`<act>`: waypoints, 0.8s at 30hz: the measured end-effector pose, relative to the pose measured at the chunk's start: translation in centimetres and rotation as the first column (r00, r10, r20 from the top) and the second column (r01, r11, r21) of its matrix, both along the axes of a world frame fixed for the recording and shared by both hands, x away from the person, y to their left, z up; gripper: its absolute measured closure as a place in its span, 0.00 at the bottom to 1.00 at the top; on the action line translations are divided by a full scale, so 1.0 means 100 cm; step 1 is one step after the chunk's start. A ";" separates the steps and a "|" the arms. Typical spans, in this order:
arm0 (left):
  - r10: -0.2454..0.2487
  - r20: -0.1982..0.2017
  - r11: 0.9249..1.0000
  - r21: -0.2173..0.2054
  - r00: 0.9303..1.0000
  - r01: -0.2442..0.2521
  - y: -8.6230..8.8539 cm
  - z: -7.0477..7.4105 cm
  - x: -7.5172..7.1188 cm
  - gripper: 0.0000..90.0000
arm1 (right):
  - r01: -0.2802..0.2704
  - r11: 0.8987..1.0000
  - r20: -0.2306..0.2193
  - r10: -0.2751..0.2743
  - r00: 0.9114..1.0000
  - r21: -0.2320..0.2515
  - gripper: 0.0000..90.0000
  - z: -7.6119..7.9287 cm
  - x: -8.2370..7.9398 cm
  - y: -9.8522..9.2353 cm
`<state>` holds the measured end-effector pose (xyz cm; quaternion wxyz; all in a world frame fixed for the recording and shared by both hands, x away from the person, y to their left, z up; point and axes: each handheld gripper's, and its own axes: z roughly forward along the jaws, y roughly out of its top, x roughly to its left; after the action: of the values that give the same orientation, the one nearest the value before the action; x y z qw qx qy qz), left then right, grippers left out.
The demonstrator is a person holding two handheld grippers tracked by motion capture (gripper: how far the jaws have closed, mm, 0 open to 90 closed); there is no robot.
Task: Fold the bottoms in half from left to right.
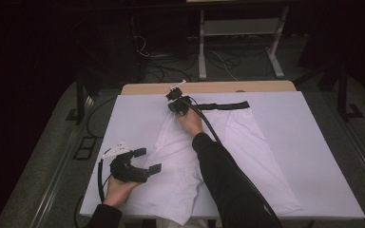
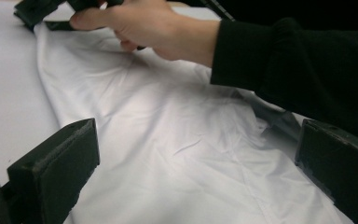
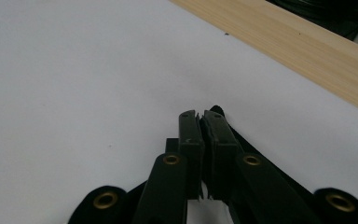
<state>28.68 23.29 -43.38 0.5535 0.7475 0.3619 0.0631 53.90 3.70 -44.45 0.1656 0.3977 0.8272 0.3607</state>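
- White board (image 1: pixel 313 142) covered table; shorts (image 1: pixel 180 161) lay flat, waistband (image 1: pixel 223 105) far.
- Right gripper (image 1: pixel 177 105) pinched waistband's left end (image 3: pixel 216 112), band running rightward from it.
- Left gripper (image 1: pixel 145 160) spread, hovering beside near hem.

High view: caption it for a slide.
Right tool shut on black waistband of white garment; left tool open.

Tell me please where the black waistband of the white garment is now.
In the high view, the black waistband lies at the far end of the white garment, near the wooden table edge; the right tongs pinch its left end.
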 end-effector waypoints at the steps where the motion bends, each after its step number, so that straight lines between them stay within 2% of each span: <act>1: 0.000 0.000 1.000 0.000 1.000 0.000 0.000 0.000 0.000 0.00 | 0.000 1.000 0.000 0.000 1.000 0.000 0.95 0.000 0.000 0.000; 2: 0.000 -0.007 1.000 0.011 1.000 0.000 0.000 0.002 0.000 0.00 | -0.002 1.000 -0.001 0.002 1.000 0.020 0.95 0.000 -0.002 -0.002; 7: -0.009 -0.023 0.999 0.044 1.000 0.010 0.001 0.005 0.000 0.00 | -0.017 0.999 0.009 0.017 1.000 0.034 0.95 0.001 -0.008 -0.006; 11: -0.012 -0.058 0.997 0.071 0.998 0.016 0.005 0.005 -0.001 0.00 | -0.026 0.998 0.016 0.025 1.000 0.057 0.95 0.005 -0.010 -0.010; 24: -0.014 -0.143 0.994 0.102 0.990 0.029 0.016 0.004 -0.003 0.00 | -0.060 0.994 0.028 0.058 0.998 0.088 0.95 0.009 -0.020 -0.023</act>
<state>28.34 24.87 -42.97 0.4872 0.7817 0.3888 0.0225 51.89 1.36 -43.57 0.1476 0.3753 0.8195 0.4070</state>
